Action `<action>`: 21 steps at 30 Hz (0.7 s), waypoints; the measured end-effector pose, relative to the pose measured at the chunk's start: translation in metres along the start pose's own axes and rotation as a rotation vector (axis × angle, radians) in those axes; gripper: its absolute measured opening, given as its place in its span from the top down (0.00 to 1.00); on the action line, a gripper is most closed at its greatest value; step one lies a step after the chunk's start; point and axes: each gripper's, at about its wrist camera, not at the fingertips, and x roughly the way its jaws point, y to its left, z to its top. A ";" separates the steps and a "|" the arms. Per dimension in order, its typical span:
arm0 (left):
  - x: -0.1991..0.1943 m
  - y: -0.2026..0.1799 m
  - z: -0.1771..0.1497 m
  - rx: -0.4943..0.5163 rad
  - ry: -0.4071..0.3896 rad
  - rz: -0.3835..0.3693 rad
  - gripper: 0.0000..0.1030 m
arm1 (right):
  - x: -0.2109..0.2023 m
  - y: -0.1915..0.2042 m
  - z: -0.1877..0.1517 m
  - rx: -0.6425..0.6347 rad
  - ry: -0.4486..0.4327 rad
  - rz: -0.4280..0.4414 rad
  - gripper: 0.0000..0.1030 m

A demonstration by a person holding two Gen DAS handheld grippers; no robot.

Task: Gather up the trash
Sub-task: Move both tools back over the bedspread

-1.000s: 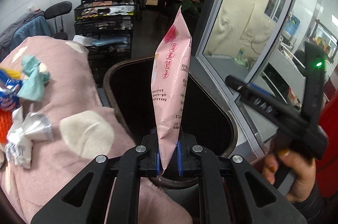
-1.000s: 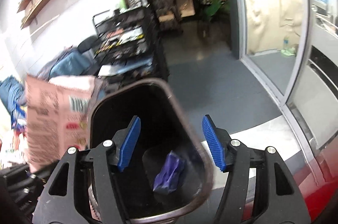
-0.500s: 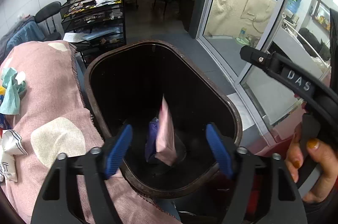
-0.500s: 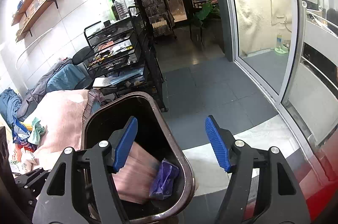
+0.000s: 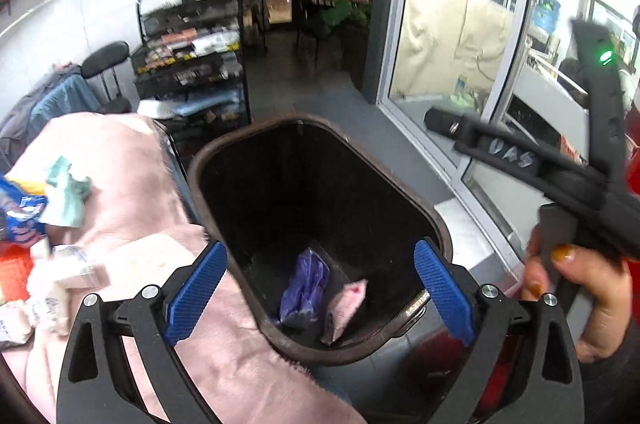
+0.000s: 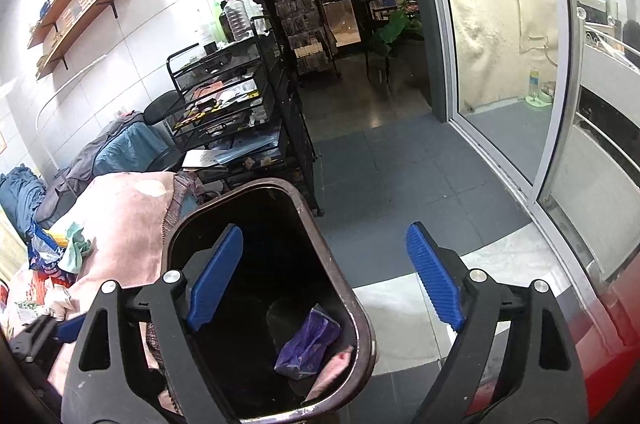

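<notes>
Pink wrapper point(image 5: 347, 306) is seen binned; left gripper point(image 5: 320, 298) fingers, just spread empty, could be snagged on bin rim point(image 5: 436, 224) at three o'clock.

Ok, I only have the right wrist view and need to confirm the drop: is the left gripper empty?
Observer: Yes. The left gripper has just been opening; its jaws stand wide, nothing between them.
Operator: Where is the pink packet?
Observer: The pink packet lies at the bottom of the bin, beside the purple bag.
Operator: Any trash outside?
Observer: White wrappers lie on the pink blanket, left of the bin.
</notes>
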 end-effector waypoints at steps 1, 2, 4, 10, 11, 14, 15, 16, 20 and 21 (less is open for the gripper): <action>-0.007 0.002 -0.001 -0.006 -0.020 0.004 0.08 | 0.001 0.002 -0.001 -0.004 0.004 0.010 0.18; -0.015 0.005 -0.002 -0.013 -0.041 0.006 0.08 | 0.001 0.004 -0.003 -0.009 0.008 0.020 0.18; -0.029 0.010 -0.005 -0.022 -0.077 0.017 0.07 | 0.002 0.011 -0.006 -0.023 0.019 0.055 0.18; -0.071 0.031 -0.018 -0.061 -0.190 0.086 0.05 | 0.000 0.045 -0.014 -0.069 0.043 0.168 0.18; -0.076 0.037 -0.020 -0.075 -0.201 0.100 0.05 | -0.001 0.053 -0.016 -0.082 0.049 0.192 0.18; -0.092 0.055 -0.030 -0.124 -0.226 0.158 0.05 | -0.004 0.078 -0.025 -0.132 0.063 0.253 0.18; -0.096 0.061 -0.034 -0.142 -0.230 0.176 0.05 | -0.006 0.089 -0.028 -0.152 0.070 0.276 0.18; -0.101 0.070 -0.039 -0.167 -0.235 0.197 0.05 | -0.007 0.094 -0.029 -0.163 0.074 0.291 0.18; -0.121 0.100 -0.060 -0.248 -0.240 0.263 0.05 | -0.014 0.134 -0.041 -0.241 0.102 0.381 0.18; -0.125 0.107 -0.065 -0.266 -0.242 0.281 0.05 | -0.015 0.141 -0.043 -0.256 0.110 0.400 0.18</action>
